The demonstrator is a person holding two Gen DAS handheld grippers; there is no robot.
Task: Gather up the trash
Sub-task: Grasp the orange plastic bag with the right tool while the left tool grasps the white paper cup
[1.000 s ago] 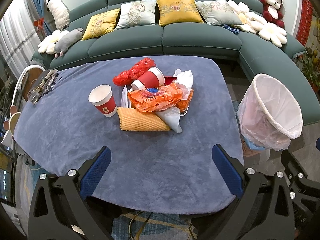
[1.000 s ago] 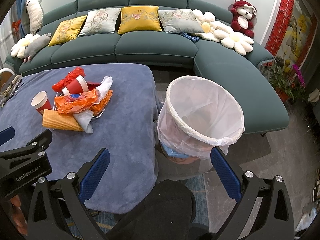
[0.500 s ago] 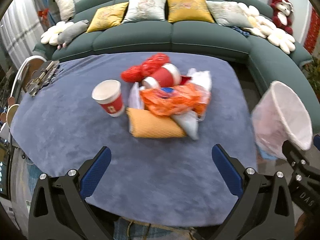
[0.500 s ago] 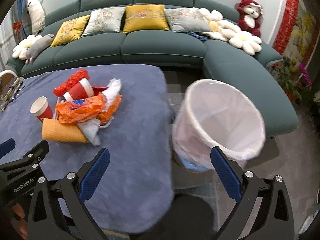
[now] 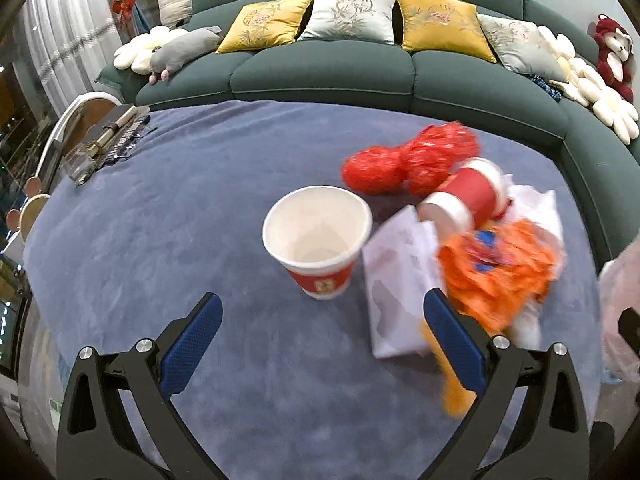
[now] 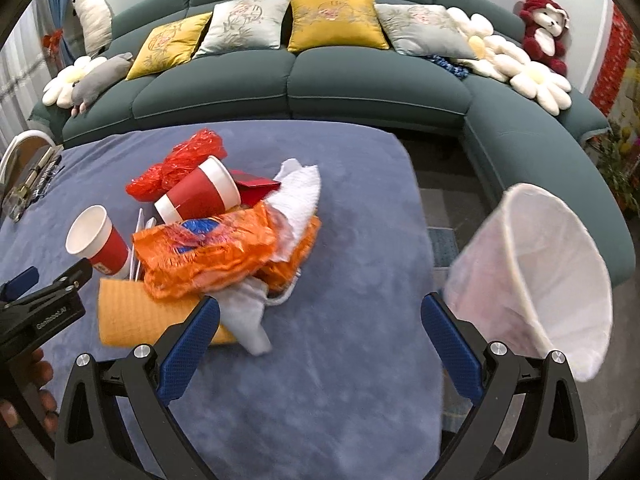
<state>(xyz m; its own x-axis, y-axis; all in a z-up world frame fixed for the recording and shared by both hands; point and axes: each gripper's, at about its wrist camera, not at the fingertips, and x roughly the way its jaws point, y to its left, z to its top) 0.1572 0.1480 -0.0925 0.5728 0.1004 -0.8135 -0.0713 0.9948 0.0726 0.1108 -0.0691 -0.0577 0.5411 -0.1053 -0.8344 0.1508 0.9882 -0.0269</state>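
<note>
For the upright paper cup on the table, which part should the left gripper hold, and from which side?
Probably the red wall of the upright cup, below its rim, approached level from the near side. It stands open-mouthed between the open left gripper fingers, with bare cloth on its left.

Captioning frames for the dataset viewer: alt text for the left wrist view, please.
Open left gripper faces an upright empty paper cup on a blue-grey cloth. Right of the cup: a trash pile of white paper, orange wrapper, tipped red cup, red bag; green sofa behind.
</note>
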